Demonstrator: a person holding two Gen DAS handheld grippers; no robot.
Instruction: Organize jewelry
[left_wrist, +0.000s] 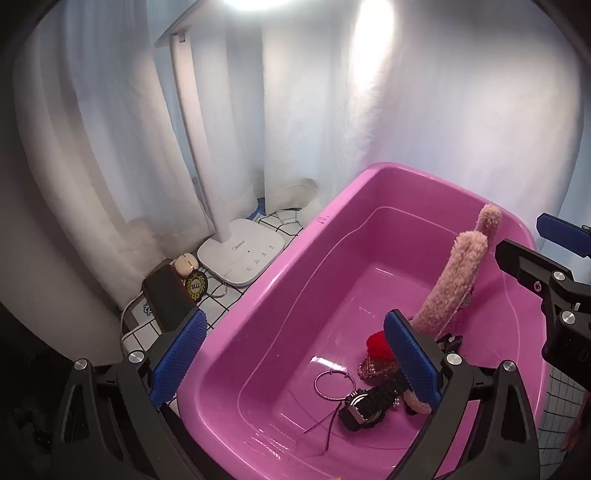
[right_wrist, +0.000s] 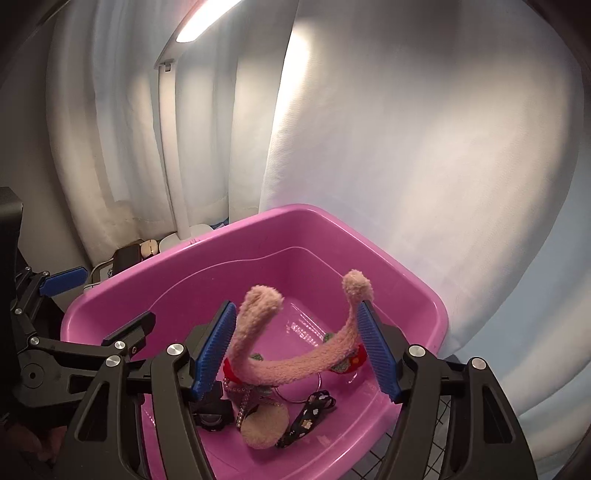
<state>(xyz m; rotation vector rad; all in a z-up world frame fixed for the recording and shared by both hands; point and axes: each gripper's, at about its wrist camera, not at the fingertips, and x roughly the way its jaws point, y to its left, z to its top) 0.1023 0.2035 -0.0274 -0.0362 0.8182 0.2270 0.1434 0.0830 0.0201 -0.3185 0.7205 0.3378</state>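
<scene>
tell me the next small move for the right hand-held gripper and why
Probably lift it straight up out of the pink tub: the right hand-held gripper is open and the fuzzy pink headband sits loose between its fingers, already inside with the other jewelry.

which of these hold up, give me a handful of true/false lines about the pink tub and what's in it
1. A fuzzy pink headband stands with both ends pointing up inside the pink tub. True.
2. The black watch lies on the tiled surface outside the tub. False: it lies on the tub floor.
3. The right gripper has its jaws wide apart on either side of the headband. True.
4. The desk lamp is switched off. False: its head glows brightly.
5. A thin ring-shaped hoop lies beside the watch. True.
6. The left gripper is clamped on the watch. False: its jaws are open, holding nothing.
</scene>
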